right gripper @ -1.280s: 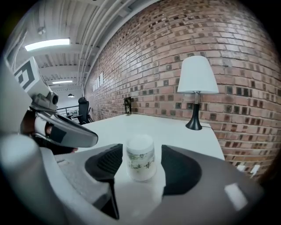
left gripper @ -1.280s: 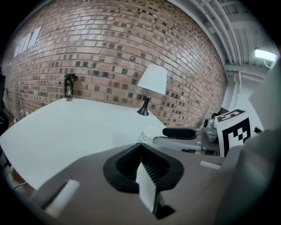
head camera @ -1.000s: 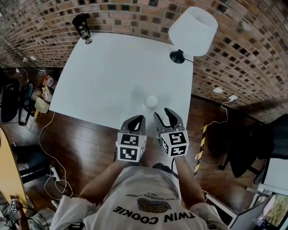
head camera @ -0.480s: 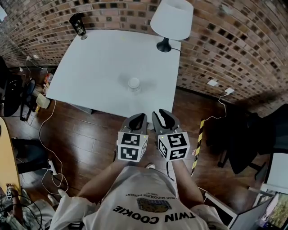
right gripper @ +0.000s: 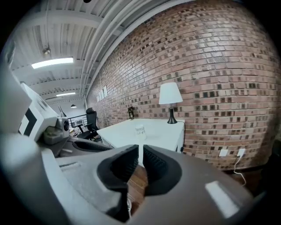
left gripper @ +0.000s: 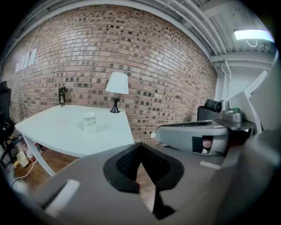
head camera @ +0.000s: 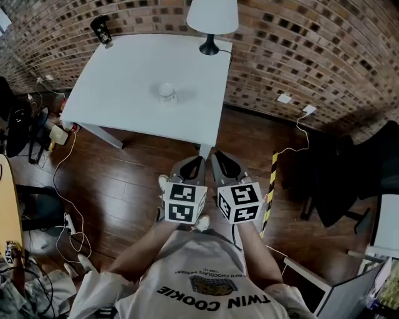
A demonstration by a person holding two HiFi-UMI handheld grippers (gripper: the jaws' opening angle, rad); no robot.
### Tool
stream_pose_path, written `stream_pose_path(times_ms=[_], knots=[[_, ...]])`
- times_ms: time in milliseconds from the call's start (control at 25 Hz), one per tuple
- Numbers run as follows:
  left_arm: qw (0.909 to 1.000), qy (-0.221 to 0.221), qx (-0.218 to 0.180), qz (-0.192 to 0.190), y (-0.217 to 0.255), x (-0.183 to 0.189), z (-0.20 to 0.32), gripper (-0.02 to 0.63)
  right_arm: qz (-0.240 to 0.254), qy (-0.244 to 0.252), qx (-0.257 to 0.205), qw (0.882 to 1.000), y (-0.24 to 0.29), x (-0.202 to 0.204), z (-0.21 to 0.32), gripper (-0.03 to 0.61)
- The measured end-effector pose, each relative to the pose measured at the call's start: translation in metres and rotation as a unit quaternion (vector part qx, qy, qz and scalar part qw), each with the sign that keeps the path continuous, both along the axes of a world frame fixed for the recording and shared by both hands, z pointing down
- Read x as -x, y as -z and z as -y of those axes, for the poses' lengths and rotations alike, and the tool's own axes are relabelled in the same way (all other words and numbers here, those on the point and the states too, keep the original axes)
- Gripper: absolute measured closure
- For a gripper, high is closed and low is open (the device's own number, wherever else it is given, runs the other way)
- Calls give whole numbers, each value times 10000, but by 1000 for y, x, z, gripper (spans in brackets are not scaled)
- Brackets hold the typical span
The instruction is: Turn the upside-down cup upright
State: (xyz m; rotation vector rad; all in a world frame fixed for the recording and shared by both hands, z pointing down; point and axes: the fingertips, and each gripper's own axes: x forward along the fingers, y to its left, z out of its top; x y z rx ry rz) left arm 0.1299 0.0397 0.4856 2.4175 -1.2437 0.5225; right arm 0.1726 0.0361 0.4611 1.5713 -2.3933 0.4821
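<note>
The cup (head camera: 166, 92) stands alone near the middle of the white counter (head camera: 118, 68), well apart from the lamp (head camera: 211, 19) and the dark vessel (head camera: 101, 28) at the far corners. It is too small in every view to tell whether its mouth faces up or down, so the scene fits a cup waiting to be turned as well as one already set right.

Both tongs hang over the wooden floor (head camera: 124, 180), short of the counter's near edge and far from the cup. The left tongs (head camera: 196, 161) are closed tip to tip on nothing. The right tongs (head camera: 216, 156) have just been closing and stand a thin slit apart, also with nothing between them.

The risks, as I judge them:
- Tongs this narrow would shove the cup rather than straddle it, and a cup that looks this light would tip and roll toward an edge.
- It looks thin-walled, so a hard squeeze could buckle it and a soft one could let it slip mid-turn.
- Cables (head camera: 65, 187) trail on the floor to the left of the feet, and a snagged step could jolt the counter.
</note>
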Motion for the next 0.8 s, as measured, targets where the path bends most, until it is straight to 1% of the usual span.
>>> stream_pose_path(times_ms=[160, 400, 680, 800], knots=[[10000, -3, -88, 25, 8, -12, -25, 607, -16, 14, -32, 10000, 3, -10, -27, 546], [9998, 51, -178, 99, 16, -15, -46, 607, 36, 107, -65, 9999, 6, -11, -52, 546], [9995, 70, -230, 200, 20, -7, -57, 607, 101, 149, -89, 9998, 7, -2, -62, 546], [9996, 75, -198, 172, 19, -5, -60, 607, 118, 140, -79, 9998, 5, 2, -64, 546]])
